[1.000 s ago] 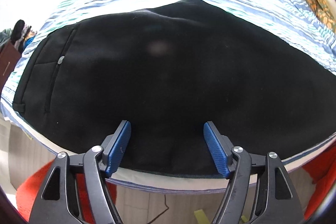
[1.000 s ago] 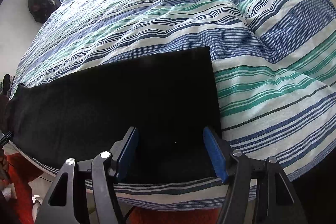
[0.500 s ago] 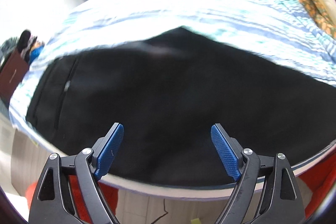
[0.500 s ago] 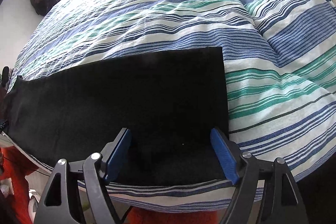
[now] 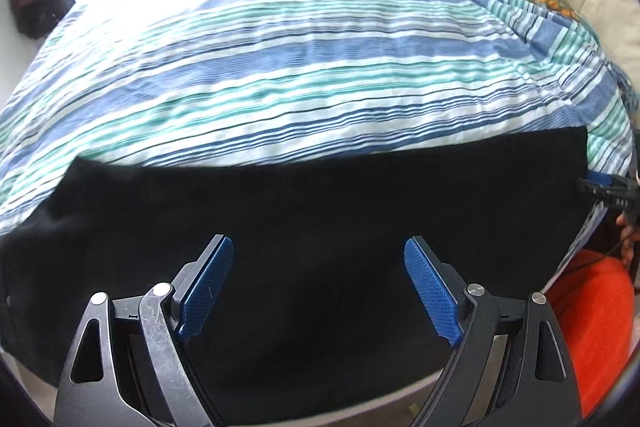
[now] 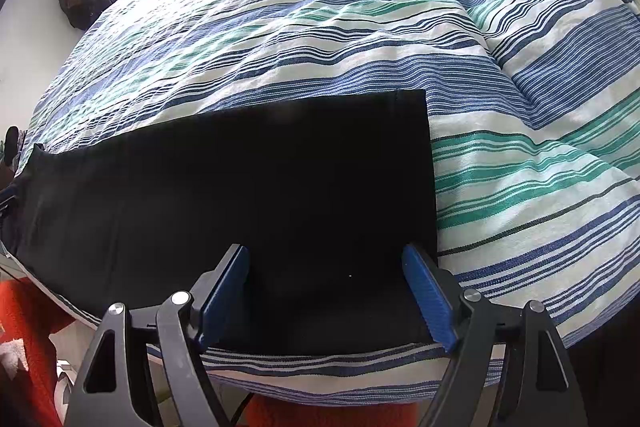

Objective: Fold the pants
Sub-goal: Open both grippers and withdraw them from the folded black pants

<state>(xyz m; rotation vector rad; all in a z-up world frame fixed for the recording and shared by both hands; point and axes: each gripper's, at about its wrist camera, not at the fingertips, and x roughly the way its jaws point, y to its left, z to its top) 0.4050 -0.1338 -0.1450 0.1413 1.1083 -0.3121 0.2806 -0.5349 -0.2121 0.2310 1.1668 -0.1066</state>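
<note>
- I see the black pants (image 5: 320, 227) laid flat as a long dark band along the near edge of the striped bedspread (image 5: 300, 47), running left to right across my left wrist view.
- My left gripper (image 5: 319, 263) hangs over the middle stretch of that band, pointing steeply down, its blue pads (image 5: 206, 283) spread wide with only flat cloth showing between them; neither pad presses on the fabric.
- In the right wrist view the pants (image 6: 240, 195) end in a straight hem at the right, and my right gripper (image 6: 326, 279) sits over that end, its right pad just beside the hem and near the bed's edge.
- The right gripper's jaws also stand apart, cloth lying loose under the gap, nothing pinched.
- At the far right edge of the left view I catch the other gripper's blue tip by the pants' hem corner.
- Both sets of jaws have just been opening; a second ago each pair stood narrower over the cloth.
- Compared with then, my left view has slid along the pants: the pocket and waist end that filled the left side are gone from sight, and far more striped bedspread now shows above the dark band.
- My right view is nearly the same as before, with the hem in about the same place.
- An orange rug (image 5: 592, 327) shows on the floor below the bed.
</note>
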